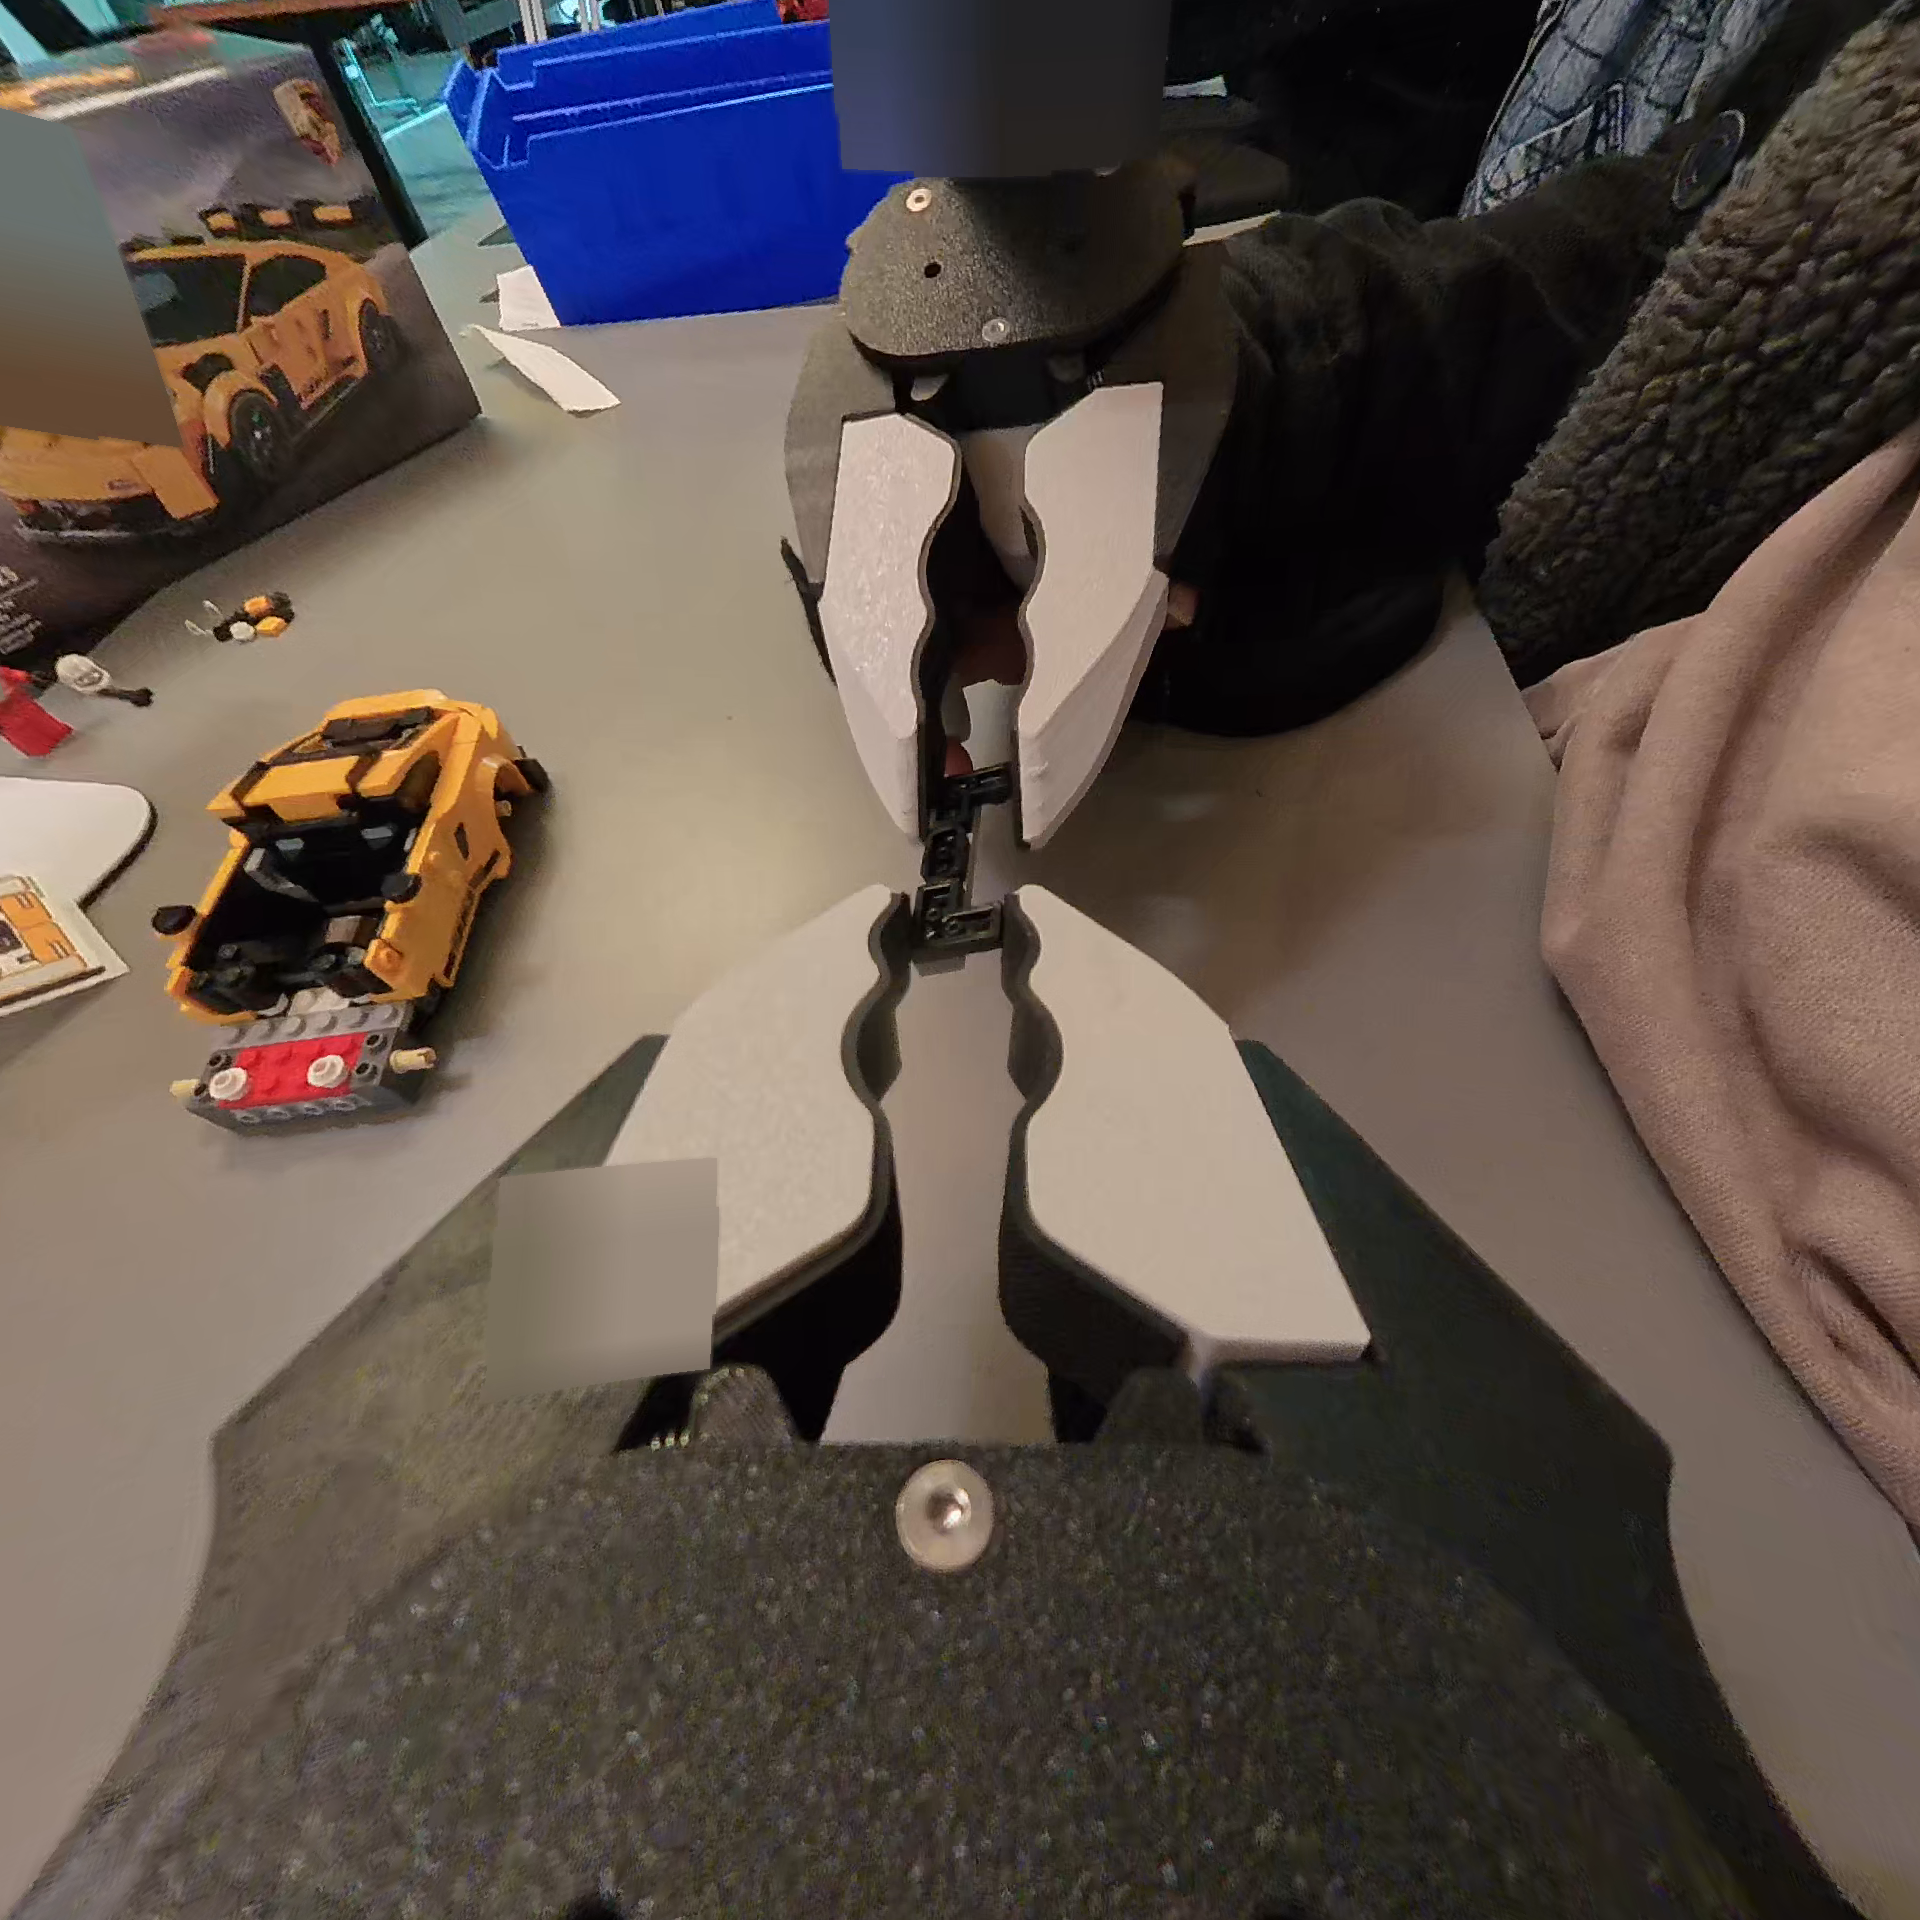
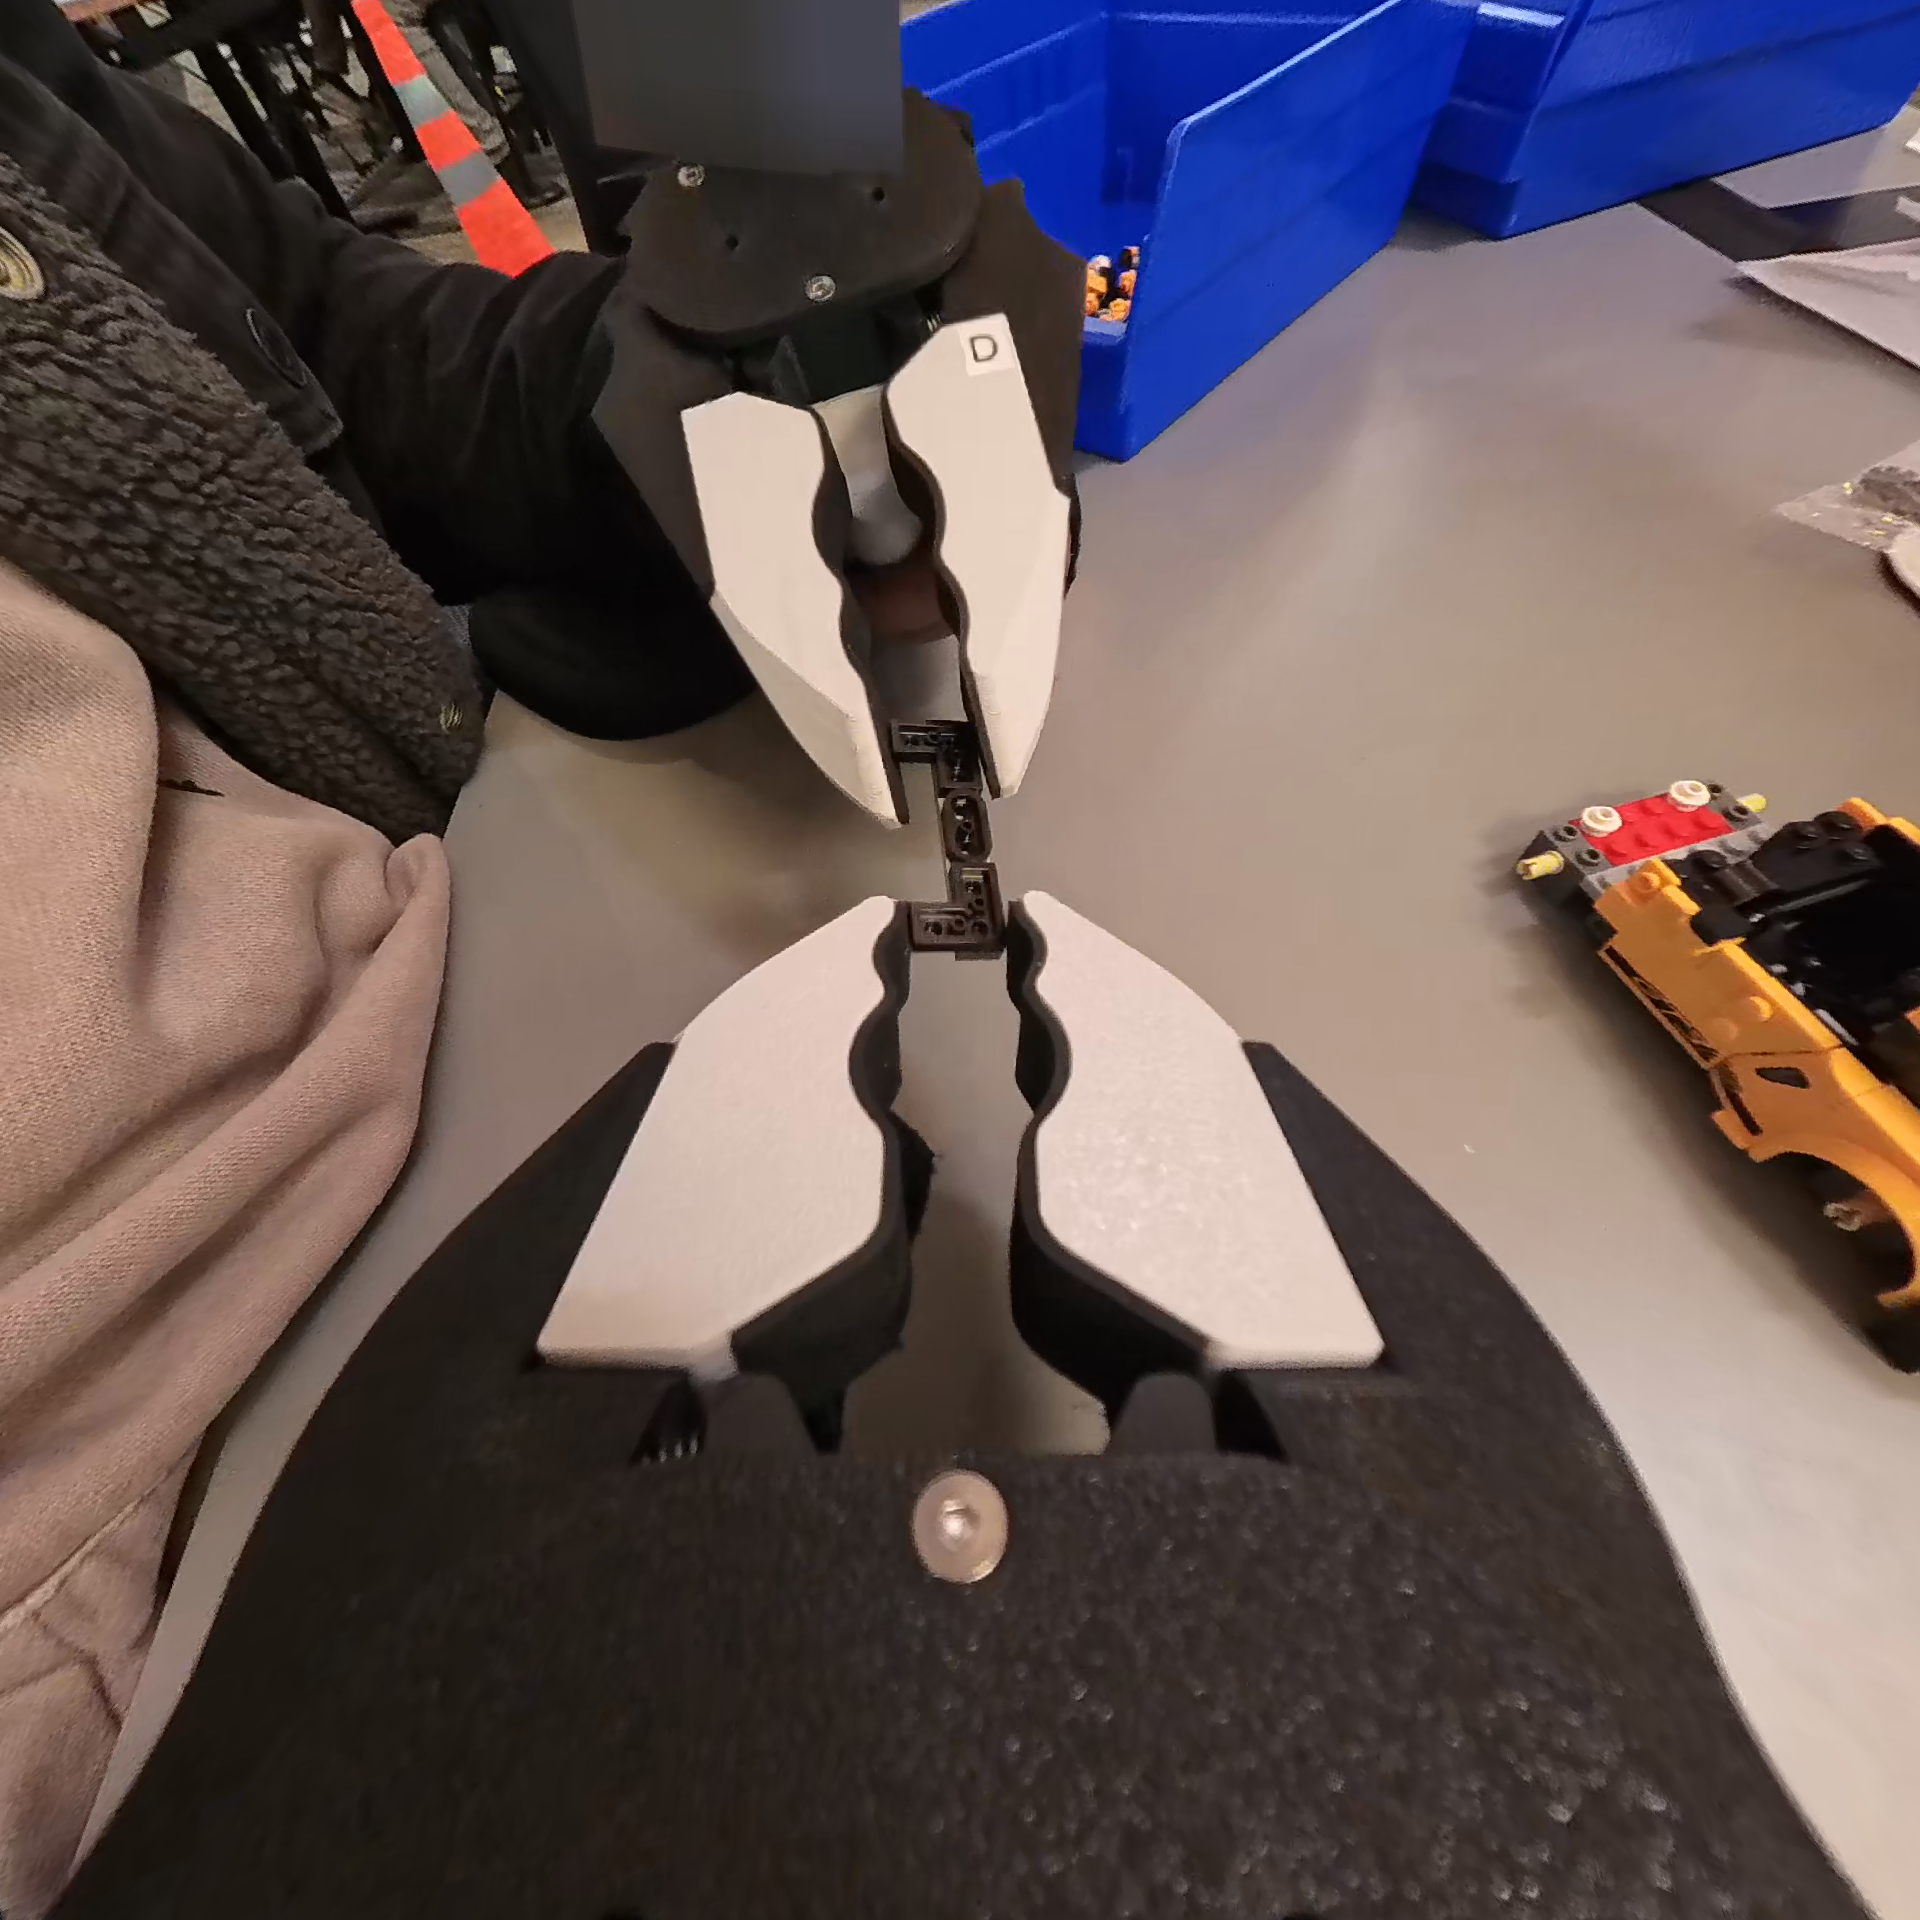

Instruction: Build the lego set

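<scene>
A small black lego assembly (image 1: 951,862) of thin plates hangs between my two grippers above the grey table. My left gripper (image 1: 954,914) is shut on its near end in the left wrist view. My right gripper (image 1: 971,821) faces it and is shut on the other end. In the right wrist view my right gripper (image 2: 954,920) pinches the black assembly (image 2: 961,831) and the left gripper (image 2: 951,790) holds its far end. The half-built yellow lego car (image 1: 343,894) lies on the table to the left, with a red and grey plate at its open end; it also shows in the right wrist view (image 2: 1766,997).
The lego set's box (image 1: 208,343) stands at the far left. Blue bins (image 1: 665,156) stand behind, one holding small parts (image 2: 1110,286). Loose small pieces (image 1: 249,618) and a sticker sheet (image 1: 42,935) lie left. A person's pink sleeve (image 1: 1745,935) and dark fleece jacket (image 2: 208,582) edge the table. My left and right fingertips are right by each other. Left tips and right tips are each some 15 cm from the half-built yellow lego car (image 1: 343,894).
</scene>
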{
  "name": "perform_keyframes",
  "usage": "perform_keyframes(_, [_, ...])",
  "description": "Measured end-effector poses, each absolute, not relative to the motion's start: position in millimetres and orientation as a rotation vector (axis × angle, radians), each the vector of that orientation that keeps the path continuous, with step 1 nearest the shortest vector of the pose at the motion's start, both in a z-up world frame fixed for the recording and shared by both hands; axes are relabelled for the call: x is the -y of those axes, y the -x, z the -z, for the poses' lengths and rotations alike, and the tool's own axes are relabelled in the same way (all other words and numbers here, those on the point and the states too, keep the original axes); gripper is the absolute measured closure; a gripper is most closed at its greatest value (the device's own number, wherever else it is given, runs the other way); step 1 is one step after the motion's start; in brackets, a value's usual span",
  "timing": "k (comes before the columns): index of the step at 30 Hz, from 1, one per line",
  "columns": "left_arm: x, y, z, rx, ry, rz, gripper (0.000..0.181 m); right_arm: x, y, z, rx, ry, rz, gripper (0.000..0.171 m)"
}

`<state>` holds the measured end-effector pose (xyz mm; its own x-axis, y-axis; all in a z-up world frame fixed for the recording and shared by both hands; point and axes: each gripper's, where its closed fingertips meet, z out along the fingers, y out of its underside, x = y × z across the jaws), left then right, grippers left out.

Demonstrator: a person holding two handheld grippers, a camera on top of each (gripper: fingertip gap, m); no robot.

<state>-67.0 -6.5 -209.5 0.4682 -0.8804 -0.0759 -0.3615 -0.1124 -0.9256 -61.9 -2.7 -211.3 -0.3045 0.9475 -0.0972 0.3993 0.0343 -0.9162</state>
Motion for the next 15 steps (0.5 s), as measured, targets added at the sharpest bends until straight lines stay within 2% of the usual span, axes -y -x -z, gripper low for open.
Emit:
perform_keyframes(8, [3.1,70.1,214.0,-1.029,1.758,0.689,0.165,-6.4,63.0,212.4,1.732,1.376,-1.196,0.150])
perform_keyframes(15, [4.7,68.5,214.7,-1.034,1.759,0.712,0.165,-2.9,62.7,216.2,1.775,1.350,-1.160,0.155])
